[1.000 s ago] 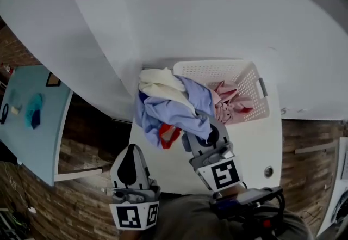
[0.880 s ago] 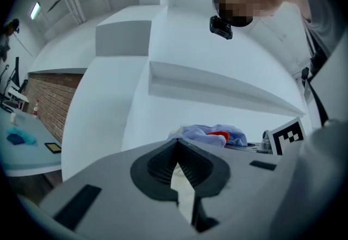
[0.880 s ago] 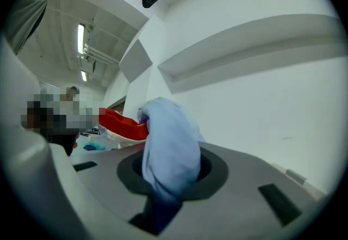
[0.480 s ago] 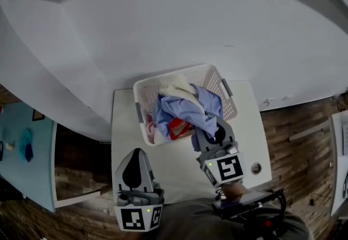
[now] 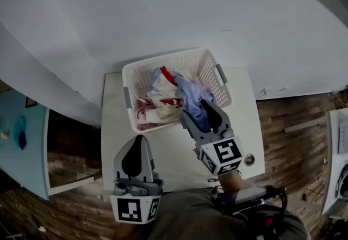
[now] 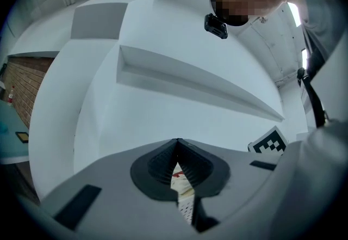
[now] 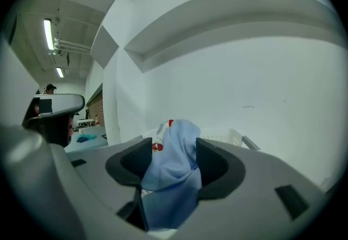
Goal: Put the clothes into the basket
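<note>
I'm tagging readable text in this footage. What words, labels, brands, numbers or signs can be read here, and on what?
No readable text anywhere.
Cubes on the left gripper and the right gripper (its jaws have just been opening, blue garment between them): square markers, patterns only.
Red marks on the white garment in the basket: too blurred to read.
Faint mark on the wall: too small to read.

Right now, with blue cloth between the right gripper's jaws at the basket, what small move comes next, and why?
Probably draw the right gripper back with its jaws apart. Its jaws have just been opening, and the blue garment between them already hangs over the basket beside the other clothes, so pulling away should let it drop in.
</note>
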